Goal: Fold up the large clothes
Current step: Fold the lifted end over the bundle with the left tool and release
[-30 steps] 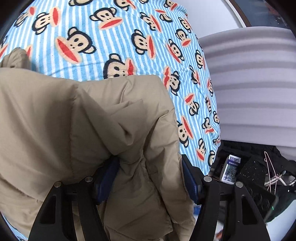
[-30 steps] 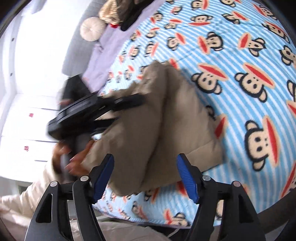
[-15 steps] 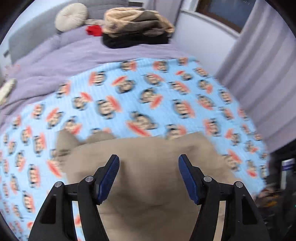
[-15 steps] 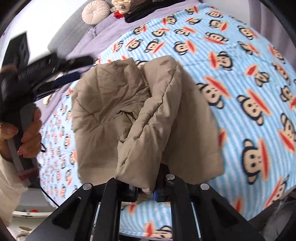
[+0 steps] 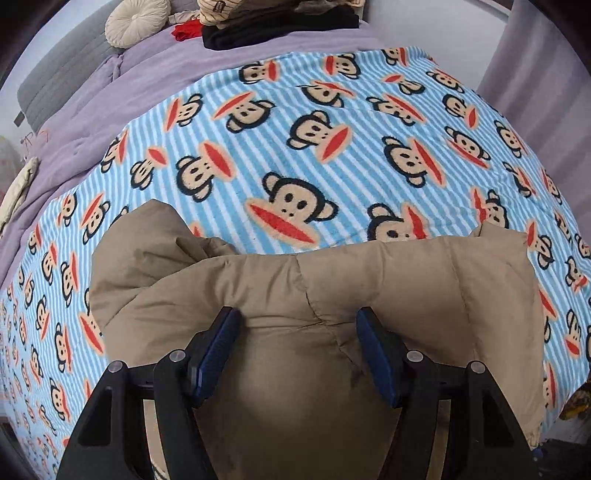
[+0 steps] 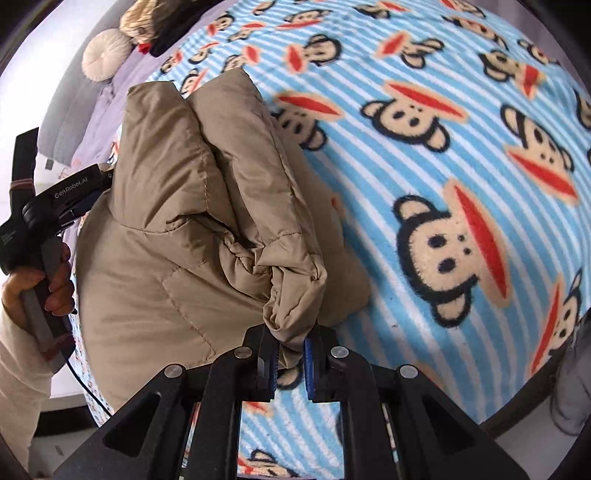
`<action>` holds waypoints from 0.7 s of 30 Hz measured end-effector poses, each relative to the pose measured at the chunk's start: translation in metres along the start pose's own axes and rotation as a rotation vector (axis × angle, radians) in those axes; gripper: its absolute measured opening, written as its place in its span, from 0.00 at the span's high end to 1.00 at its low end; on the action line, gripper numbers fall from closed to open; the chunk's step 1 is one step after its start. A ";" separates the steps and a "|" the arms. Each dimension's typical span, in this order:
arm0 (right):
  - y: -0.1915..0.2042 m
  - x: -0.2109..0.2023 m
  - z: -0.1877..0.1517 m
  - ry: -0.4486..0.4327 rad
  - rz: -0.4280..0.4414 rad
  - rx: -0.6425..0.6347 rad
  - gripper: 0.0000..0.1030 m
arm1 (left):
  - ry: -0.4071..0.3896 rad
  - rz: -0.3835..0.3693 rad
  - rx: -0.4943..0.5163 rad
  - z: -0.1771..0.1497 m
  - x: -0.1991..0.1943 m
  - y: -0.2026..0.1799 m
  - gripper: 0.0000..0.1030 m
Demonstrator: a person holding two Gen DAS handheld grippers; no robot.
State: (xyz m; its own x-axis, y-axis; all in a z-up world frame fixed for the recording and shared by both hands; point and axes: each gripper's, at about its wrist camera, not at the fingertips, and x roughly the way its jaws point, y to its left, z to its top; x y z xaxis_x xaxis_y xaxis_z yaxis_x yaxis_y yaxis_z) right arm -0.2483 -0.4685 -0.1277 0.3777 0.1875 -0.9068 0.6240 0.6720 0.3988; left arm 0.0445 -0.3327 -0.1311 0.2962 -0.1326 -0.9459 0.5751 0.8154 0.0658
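Since the earlier frames the right claw (image 6: 290, 356) had snapped in from wide apart, its jaws closing on a bunched cuff-like end of the tan padded jacket (image 6: 177, 229), and that pinch showed low in the middle of the right wrist view. The left claw (image 5: 299, 350) had swung off the crumpled fabric it was buried in a second ago and tipped down over the jacket again; its blue pads (image 5: 218, 347) stood apart, open, straddling a puffy seam at the bottom centre of the left wrist view, pressing on nothing that I could see.

The jacket lay on the striped monkey-print blanket (image 5: 332, 155) across the bed, filling the lower half of the left wrist view and the left half of the right. It looked partly gathered: one side doubled over onto the body, a lumpy ridge running up toward the upper left of the right wrist view. Nothing was squared off yet. By my reckoning the fold was perhaps midway, with the held end still to be carried across, laid flat and smoothed, then the bulk halved.

At the left edge of the right wrist view, the person's hand (image 6: 40, 291) gripped the other tool's handle. A pile of other clothes (image 5: 280, 18) sat at the top of the left wrist view, beside a round cushion (image 5: 138, 20).
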 end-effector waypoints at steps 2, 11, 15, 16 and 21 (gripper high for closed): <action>-0.008 -0.001 0.004 0.014 0.030 0.033 0.88 | 0.018 0.020 0.000 0.003 0.005 -0.004 0.35; -0.003 -0.079 0.022 -0.191 0.056 -0.021 0.88 | 0.023 0.026 -0.015 0.002 0.004 -0.001 0.35; 0.030 -0.061 0.038 -0.129 0.066 -0.176 0.88 | 0.022 0.033 -0.031 0.000 -0.005 0.003 0.35; 0.034 -0.050 0.039 -0.096 0.046 -0.199 0.88 | 0.019 0.028 -0.041 -0.001 -0.011 0.007 0.35; 0.022 -0.004 0.027 0.038 -0.032 -0.184 0.88 | -0.019 -0.033 -0.085 -0.030 -0.054 0.033 0.35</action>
State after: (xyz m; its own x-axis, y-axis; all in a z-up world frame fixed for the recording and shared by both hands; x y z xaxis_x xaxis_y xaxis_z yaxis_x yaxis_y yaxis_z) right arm -0.2176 -0.4736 -0.1111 0.3309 0.1884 -0.9247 0.4988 0.7969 0.3408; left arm 0.0244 -0.2810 -0.0870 0.2931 -0.1700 -0.9408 0.5184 0.8551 0.0070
